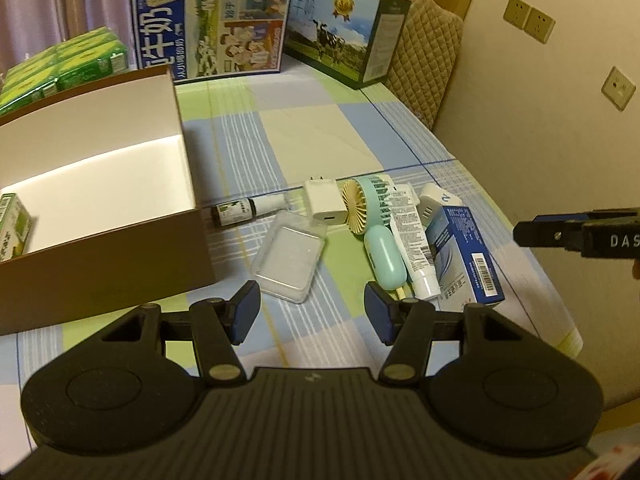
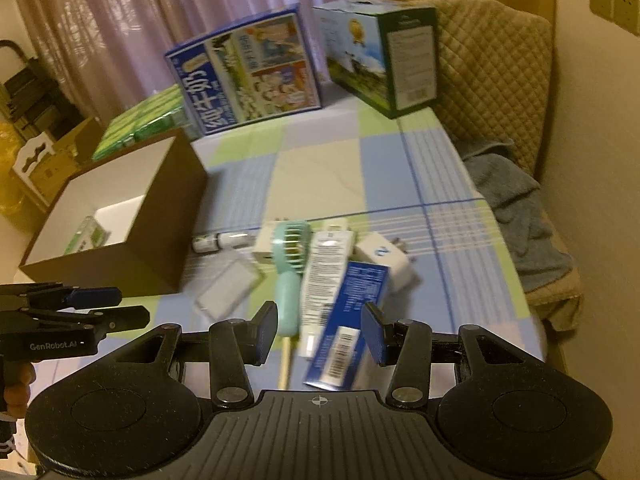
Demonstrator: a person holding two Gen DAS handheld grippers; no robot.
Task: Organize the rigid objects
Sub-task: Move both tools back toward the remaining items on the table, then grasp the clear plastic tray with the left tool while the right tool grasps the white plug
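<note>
The left gripper [image 1: 312, 312] and the right gripper [image 2: 318, 334] both have jaws spread wide and hold nothing, above the clear case [image 1: 290, 258] and blue box [image 2: 348, 320].

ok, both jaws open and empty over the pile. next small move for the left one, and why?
Probably ease the left gripper forward and down onto the clear plastic case. Its jaws stand open with nothing between them, the case lies flat just ahead of them, and it is the loose item nearest the brown box, which so far holds only a green carton.
</note>
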